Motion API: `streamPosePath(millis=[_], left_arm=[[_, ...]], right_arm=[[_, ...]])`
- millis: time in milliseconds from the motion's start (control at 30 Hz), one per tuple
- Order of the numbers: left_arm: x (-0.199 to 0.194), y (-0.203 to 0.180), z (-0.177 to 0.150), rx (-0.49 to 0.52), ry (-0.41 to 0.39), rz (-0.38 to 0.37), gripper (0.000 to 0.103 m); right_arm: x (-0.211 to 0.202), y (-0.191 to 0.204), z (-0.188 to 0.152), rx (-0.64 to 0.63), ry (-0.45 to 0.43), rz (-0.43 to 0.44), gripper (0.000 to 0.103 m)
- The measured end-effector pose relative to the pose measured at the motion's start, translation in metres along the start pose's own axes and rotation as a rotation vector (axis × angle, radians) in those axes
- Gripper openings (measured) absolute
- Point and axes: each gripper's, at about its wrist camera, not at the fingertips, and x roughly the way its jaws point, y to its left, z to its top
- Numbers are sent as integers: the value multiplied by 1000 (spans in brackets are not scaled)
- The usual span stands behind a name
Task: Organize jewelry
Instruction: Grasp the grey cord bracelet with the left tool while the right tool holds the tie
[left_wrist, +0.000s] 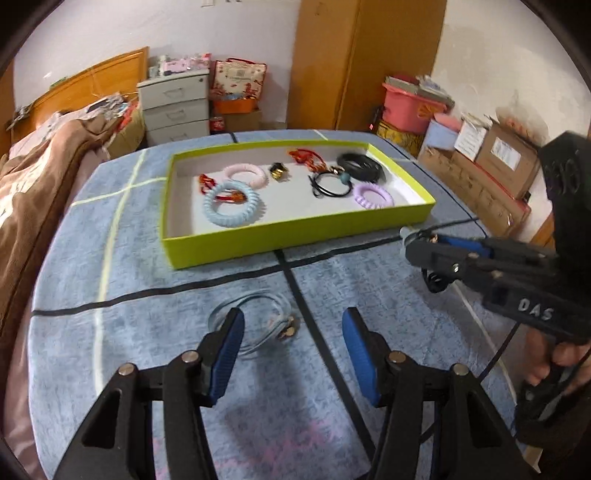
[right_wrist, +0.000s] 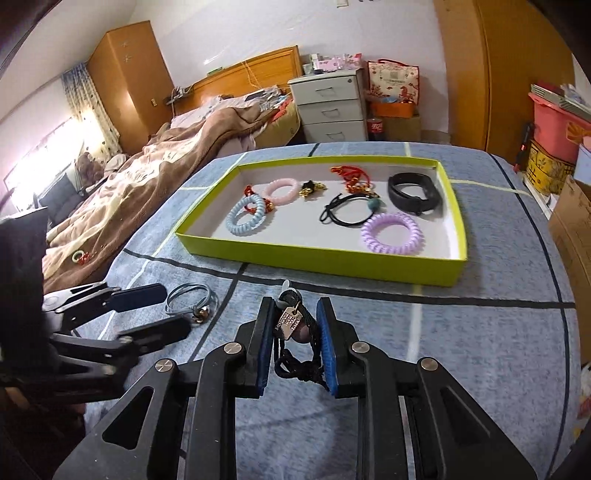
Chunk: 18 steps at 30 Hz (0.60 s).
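Two hand-held grippers work over a table covered by a blue cloth (right_wrist: 461, 350) marked with dark and pale grid lines. The left gripper (left_wrist: 291, 332) stands with its blue-padded fingers (left_wrist: 232, 345) spread wide; between and just ahead of them a pale blue cord bracelet (left_wrist: 255, 321) with a small metallic charm lies flat on the cloth, touched by neither pad as far as the left wrist view shows. The right gripper (right_wrist: 293, 332) has its fingers drawn in narrow and clamped on a black braided cord bracelet (right_wrist: 299, 354) that bears a small silver tag (right_wrist: 289, 320); the cord loops hang between the pads above the cloth. Beyond both grippers sits a shallow lime-green tray (right_wrist: 325, 256) with a white floor. In the right wrist view it holds, on its left side, a light blue spiral hair tie (right_wrist: 246, 216), a pink spiral hair tie (right_wrist: 281, 191) and a red knotted charm (right_wrist: 250, 192); near the middle, a small gold-and-black ornament (right_wrist: 310, 188), a red cord bracelet (right_wrist: 349, 176) and a thin black cord bracelet (right_wrist: 345, 212) with a teal bead; on its right side, a black wristband (right_wrist: 413, 195) and a purple spiral hair tie (right_wrist: 391, 232). A bed with a brown blanket (right_wrist: 155, 177) adjoins the table's left edge.
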Motion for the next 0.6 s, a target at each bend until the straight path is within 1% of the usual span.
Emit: streamPosePath(millis=[100, 200, 300, 367, 400, 467, 600], left_arm=[[11, -2, 2, 17, 25, 30, 50], [18, -1, 1, 13, 39, 20, 46], [21, -2, 2, 19, 37, 41, 41], [23, -3, 2, 30, 37, 50, 32], [23, -3, 2, 29, 37, 54, 30], [23, -2, 2, 30, 37, 57, 19], [23, -2, 3, 34, 36, 55, 17]], right_arm=[[-4, -5, -1, 13, -8, 9, 24], [-6, -8, 0, 18, -14, 14, 24], [-6, -9, 0, 23, -16, 17, 24], [-6, -10, 0, 26, -18, 19, 24], [-6, -11, 0, 26, -17, 22, 24], [-6, -12, -1, 25, -17, 24, 24], [-7, -12, -2, 26, -16, 25, 24]])
